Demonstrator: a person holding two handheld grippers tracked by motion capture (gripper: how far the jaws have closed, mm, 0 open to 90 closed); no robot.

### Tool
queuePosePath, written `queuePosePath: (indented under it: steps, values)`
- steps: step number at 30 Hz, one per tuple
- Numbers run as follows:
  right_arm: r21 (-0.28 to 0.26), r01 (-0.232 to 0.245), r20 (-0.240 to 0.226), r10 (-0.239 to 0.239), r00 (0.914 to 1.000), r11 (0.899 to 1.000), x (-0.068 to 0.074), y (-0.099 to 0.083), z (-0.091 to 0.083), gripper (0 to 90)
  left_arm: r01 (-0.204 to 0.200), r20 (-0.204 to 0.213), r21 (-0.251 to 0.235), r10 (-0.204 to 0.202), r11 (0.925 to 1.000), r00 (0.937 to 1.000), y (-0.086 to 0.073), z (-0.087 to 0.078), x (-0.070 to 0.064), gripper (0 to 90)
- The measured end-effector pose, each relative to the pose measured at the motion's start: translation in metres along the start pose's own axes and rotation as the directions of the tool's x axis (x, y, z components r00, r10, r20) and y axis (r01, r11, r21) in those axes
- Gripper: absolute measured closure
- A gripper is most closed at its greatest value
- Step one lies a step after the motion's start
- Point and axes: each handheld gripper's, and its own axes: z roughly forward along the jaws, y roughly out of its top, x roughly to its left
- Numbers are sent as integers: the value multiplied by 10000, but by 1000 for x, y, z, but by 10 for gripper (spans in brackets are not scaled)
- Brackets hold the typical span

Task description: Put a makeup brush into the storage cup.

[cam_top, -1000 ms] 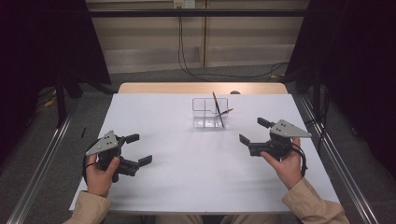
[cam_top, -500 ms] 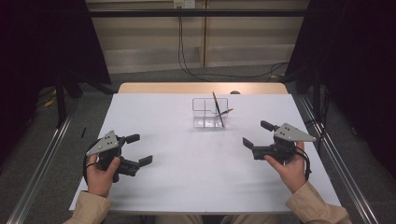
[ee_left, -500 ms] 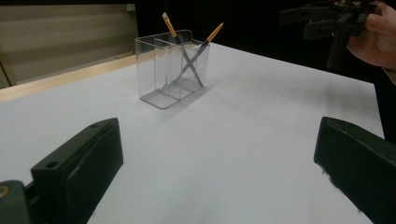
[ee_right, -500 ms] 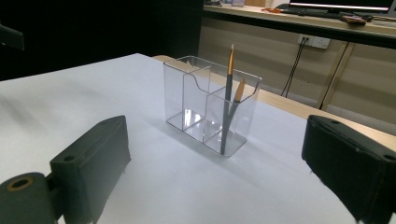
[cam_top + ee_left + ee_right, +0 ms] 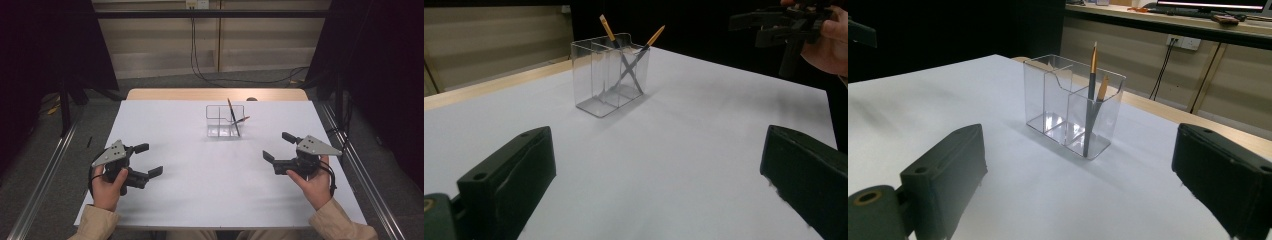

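since both hand-held grippers hover wide open and empty over the white table top (image 5: 210, 185), the objects nearest them are the two thin dark-handled paintbrushes with tan tips (image 5: 1091, 95), which stand crossed in one end compartment of the clear plastic two-compartment holder (image 5: 225, 121) near the far middle of the table. the left gripper (image 5: 145, 160) sits near the front left corner and the right gripper (image 5: 277, 145) near the right edge, each well apart from the holder. the brushes look light, stiff and slim, so they probably roll or pivot between flat jaws; a grip on the upper shaft, above the holder rim, appears best. the holder looks light, rigid and smooth-walled, likely to slide or tip if a brush drags against its wall, so a straight upward pull seems advisable.
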Motion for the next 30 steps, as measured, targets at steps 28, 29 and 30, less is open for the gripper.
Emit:
queuePosePath:
  steps: [28,29,30]
  values:
    - [-35,-65,-25,65,10000,10000,-4,-7,-11,66,-61,-111,-30,61,10000,9999,1,-4,-1,12]
    - [-38,-76,-71,76,9999,10000,-4,-7,-11,66,-65,-117,-33,65,10000,9999,1,-4,-1,12]
    - [-27,-38,-71,38,10000,10000,-4,-7,-11,66,-63,-120,-39,63,10000,9999,1,-4,-1,12]
